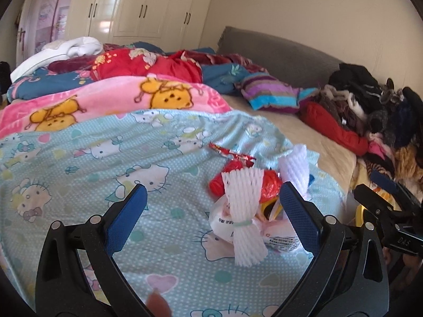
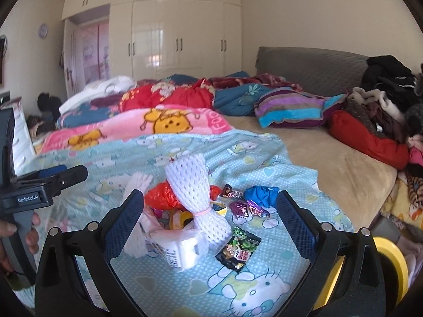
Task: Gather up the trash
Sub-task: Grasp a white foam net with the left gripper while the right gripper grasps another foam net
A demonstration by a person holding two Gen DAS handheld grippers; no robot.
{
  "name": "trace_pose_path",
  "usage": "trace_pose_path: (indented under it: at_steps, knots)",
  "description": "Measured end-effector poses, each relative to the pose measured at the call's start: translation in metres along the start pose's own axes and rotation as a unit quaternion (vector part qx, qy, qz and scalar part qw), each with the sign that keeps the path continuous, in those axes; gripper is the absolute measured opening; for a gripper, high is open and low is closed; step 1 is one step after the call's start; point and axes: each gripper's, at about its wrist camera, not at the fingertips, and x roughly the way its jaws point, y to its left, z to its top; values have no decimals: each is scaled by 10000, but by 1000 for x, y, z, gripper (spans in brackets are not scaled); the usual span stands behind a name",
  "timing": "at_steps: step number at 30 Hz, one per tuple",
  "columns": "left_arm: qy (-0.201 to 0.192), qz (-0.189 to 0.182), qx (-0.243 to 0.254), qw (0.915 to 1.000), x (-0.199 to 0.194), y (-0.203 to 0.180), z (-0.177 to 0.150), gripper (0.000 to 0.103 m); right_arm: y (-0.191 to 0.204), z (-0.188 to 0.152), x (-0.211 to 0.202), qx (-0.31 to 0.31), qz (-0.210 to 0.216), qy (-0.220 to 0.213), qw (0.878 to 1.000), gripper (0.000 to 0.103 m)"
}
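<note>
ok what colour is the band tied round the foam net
Pink, clearest in the right wrist view: band around the white foam net.

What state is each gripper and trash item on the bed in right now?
Left gripper: jaws open, empty.
Right gripper: jaws open, empty.
White foam-net fruit sleeve tied with a band: standing tilted on the trash pile.
Red crumpled plastic bag: lying in the pile.
Dark green snack wrapper: flat on the sheet.
Blue crumpled bag: lying on the sheet.
</note>
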Motion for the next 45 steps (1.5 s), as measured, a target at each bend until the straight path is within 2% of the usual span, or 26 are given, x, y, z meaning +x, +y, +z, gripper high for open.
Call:
trace_pose_path:
  at_steps: [5,8,10,15,20,22,23,24,26,29,33,39,45]
  knots:
    - [265,-269,78,9993,22,-6,0,92,-8,-3,32,-60,214,408,9989,96]
    - [471,-388,182,9980,36,-11,-2,92,-8,-5,49,-162,300,637,9974,91]
    - [606,-458,247,9968,44,-14,-4,89,-7,-7,62,-223,386,858,9953,82]
    - [904,-571,191,9941,60,-14,-9,80,-2,-10,89,-403,549,1174,9907,70]
    - [1050,-684,225,9919,72,-20,-9,72,-2,-12,105,-365,699,1319,9881,55]
    - [1098,-689,242,9913,76,-23,-9,63,-4,-13,109,-282,828,1380,9866,43]
    - [1128,-674,238,9910,79,-23,-9,62,-5,-14,110,-228,847,1379,9866,40]
    - [1155,-672,217,9908,81,-23,-9,59,-5,-14,109,-198,850,1338,9872,33]
    - [1185,-739,152,9901,84,-23,-8,54,-6,-12,107,-144,883,1255,9880,31]
    - [1217,-759,168,9895,86,-23,-7,41,-8,-9,102,-67,921,1133,9893,30]
    - [1162,-774,17,9902,80,-19,-6,18,-13,-4,93,171,948,950,9908,30]
    - [884,-840,-54,9925,60,-19,4,14,-26,5,82,676,1002,770,9897,30]
    - [551,-1001,8,9935,37,-30,21,14,-29,16,64,752,964,556,9909,30]
